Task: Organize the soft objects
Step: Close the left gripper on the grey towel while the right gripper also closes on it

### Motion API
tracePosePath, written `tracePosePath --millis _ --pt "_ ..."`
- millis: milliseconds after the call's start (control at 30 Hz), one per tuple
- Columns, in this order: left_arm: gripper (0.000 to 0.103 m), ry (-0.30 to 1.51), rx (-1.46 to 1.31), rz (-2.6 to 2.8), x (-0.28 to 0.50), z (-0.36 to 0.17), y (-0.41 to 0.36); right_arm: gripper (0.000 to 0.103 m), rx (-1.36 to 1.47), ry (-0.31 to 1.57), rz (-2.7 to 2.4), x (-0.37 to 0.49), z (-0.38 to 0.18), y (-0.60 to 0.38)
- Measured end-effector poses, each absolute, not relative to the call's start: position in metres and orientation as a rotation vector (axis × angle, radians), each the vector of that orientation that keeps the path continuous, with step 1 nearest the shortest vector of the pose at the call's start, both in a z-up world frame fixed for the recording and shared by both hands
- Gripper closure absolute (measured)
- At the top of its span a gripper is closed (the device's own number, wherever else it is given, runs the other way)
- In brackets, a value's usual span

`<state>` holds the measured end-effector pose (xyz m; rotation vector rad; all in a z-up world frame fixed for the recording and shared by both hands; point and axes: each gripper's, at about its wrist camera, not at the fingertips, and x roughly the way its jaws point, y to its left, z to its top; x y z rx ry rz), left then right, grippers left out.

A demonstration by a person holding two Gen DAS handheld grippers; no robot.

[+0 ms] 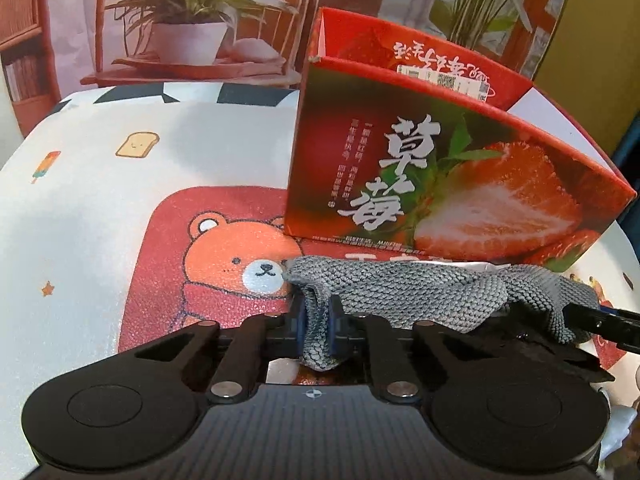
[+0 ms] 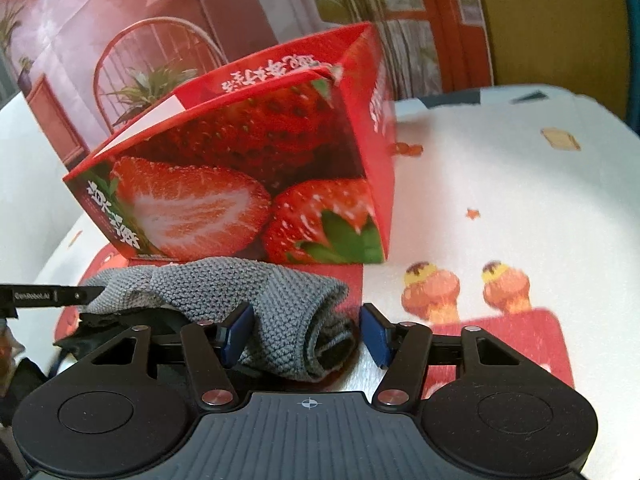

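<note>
A grey knitted cloth (image 1: 400, 292) lies folded on the table in front of an open red strawberry box (image 1: 440, 168). My left gripper (image 1: 318, 320) is shut on the cloth's left end, with a fold of it pinched between the blue pads. In the right wrist view the cloth's rolled right end (image 2: 240, 292) sits between the jaws of my right gripper (image 2: 306, 332). The right gripper is open: its left pad is against the cloth and its right pad stands clear of it. The strawberry box (image 2: 248, 168) stands just behind the cloth.
A white tablecloth (image 1: 80, 220) with a red bear print and small food pictures covers the round table. A printed backdrop with potted plants and a chair (image 1: 188, 32) hangs behind. To the right of the box is bare tablecloth (image 2: 500, 180).
</note>
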<state>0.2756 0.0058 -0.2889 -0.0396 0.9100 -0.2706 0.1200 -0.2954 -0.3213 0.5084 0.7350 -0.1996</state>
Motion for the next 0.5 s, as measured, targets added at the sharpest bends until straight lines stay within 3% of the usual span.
tracePosePath --millis 100,167,500 --pt "0.095 0.895 -0.045 -0.269 0.275 -0.284 0.006 0.063 0.505 0.75 -0.189 0.123 -0.32 -0.295" --pt "0.095 0.883 -0.044 -0.269 0.273 -0.279 0.007 0.078 0.494 0.752 -0.169 0.127 -0.315 -0.294" --pt "0.096 0.8 -0.066 -0.282 0.26 -0.245 0.015 0.085 0.419 0.684 -0.134 0.128 -0.277 -0.289"
